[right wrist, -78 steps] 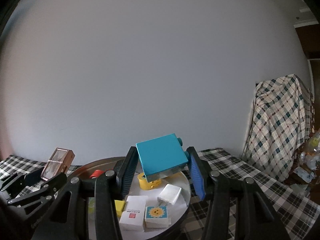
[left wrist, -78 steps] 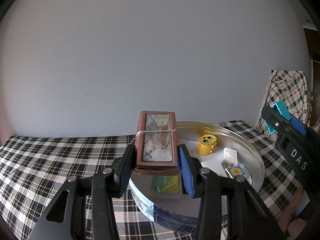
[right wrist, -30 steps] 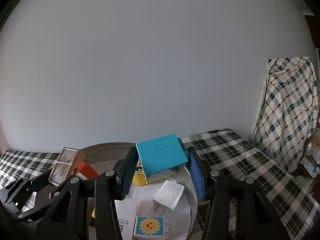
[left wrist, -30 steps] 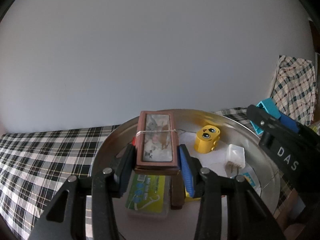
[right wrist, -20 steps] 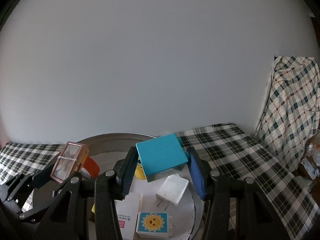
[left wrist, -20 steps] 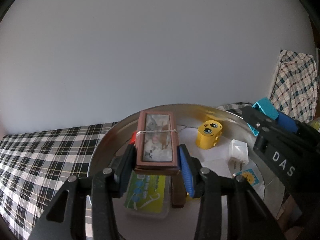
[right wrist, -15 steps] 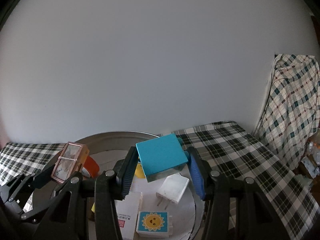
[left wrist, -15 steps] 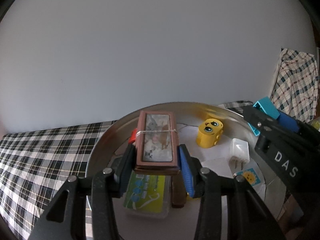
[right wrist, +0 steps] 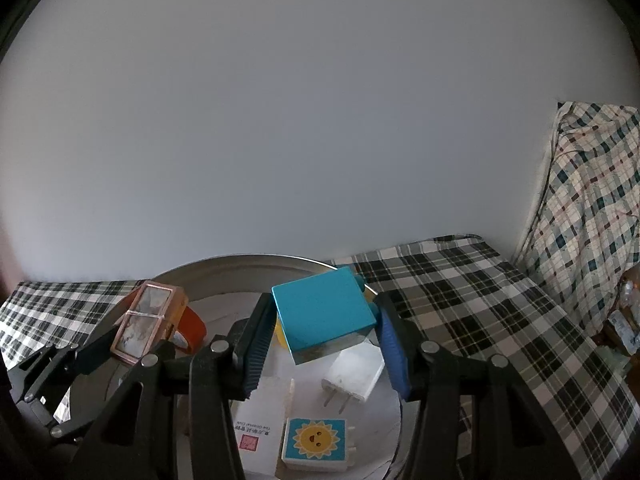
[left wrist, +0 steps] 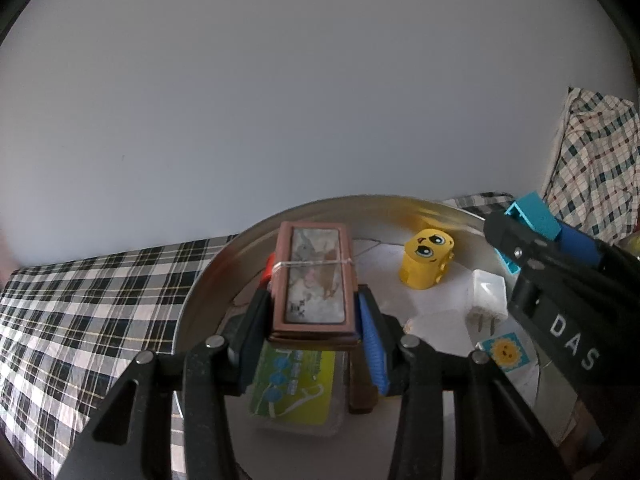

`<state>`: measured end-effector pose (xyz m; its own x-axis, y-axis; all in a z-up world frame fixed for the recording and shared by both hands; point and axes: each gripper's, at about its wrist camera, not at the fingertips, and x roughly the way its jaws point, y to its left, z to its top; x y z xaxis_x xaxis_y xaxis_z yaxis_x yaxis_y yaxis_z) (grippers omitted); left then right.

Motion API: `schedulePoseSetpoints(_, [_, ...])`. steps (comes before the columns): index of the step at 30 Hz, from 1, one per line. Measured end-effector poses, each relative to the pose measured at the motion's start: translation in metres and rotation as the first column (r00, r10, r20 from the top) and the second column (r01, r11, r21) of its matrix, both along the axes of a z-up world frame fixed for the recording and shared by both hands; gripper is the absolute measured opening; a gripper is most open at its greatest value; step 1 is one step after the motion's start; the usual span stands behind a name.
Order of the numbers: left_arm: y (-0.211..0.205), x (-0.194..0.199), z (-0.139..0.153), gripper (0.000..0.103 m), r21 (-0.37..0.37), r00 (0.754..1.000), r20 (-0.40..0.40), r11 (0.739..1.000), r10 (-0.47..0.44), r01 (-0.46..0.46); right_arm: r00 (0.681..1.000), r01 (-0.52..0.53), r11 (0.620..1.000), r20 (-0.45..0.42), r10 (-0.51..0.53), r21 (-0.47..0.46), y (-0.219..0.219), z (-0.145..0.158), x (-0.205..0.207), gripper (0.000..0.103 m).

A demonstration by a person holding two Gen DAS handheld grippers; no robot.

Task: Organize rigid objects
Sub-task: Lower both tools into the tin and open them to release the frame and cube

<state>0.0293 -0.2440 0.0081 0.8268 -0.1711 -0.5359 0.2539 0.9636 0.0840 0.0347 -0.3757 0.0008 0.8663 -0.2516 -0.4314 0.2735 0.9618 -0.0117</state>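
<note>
**A:** Two items are being held over the round metal tray [left wrist: 208,280] at once. A brown framed box [left wrist: 313,280] is pinched flat between the pads of the left claw [left wrist: 314,320], and a teal block [right wrist: 323,318] is clamped, tilted, in the right claw [right wrist: 320,336]. Both are kept up in the air, clear of what's already lying in the tray.

**B:** Makes sense, since the tray floor is pretty crowded. A yellow face toy [left wrist: 427,258], a white plug adapter [right wrist: 354,376], a sun-print block [right wrist: 316,440], a green packet [left wrist: 294,384] and an orange piece [right wrist: 192,326] are all seen in there.

**A:** Right, so it's judged that free spots are being looked for before anything gets let go. The tray itself is set on the checked tabletop [right wrist: 460,292].

**B:** A gap behind the adapter would probably be picked for the teal one.
</note>
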Motion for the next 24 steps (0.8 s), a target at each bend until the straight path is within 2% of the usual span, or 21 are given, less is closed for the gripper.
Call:
schedulePoseSetpoints(15, [-0.006,0.005,-0.001,0.043,0.065,1.0,-0.024,0.998,0.018,-0.017,0.999,-0.008,1.0,-0.049,0.008,0.0,0.004,-0.005,0.007,0.053])
schedulePoseSetpoints(20, [-0.011,0.006,-0.003,0.044,0.097,0.998,-0.056,0.995,0.001,0.005,0.998,-0.026,1.0,-0.064,0.027,0.01,0.003,-0.005,0.009,0.053])
schedulePoseSetpoints(21, [-0.013,0.006,-0.002,0.057,0.099,0.998,-0.058,0.995,-0.008,0.014,0.997,-0.036,0.999,-0.06,0.038,0.02,0.003,-0.005,0.009,0.056])
schedulePoseSetpoints(22, [-0.014,0.005,-0.001,0.077,0.101,0.998,-0.059,0.995,-0.015,0.021,0.997,-0.038,0.999,-0.062,0.04,0.024,0.003,-0.005,0.009,0.059])
schedulePoseSetpoints(23, [-0.015,0.002,0.001,0.088,0.098,0.999,-0.044,0.995,-0.026,0.031,0.997,-0.04,0.999,-0.065,0.041,0.02,0.004,-0.005,0.009,0.069])
schedulePoseSetpoints(24, [-0.016,-0.001,0.003,0.103,0.096,0.999,-0.025,0.995,-0.033,0.035,0.997,-0.042,0.999,-0.061,0.043,0.012,0.005,-0.004,0.008,0.08])
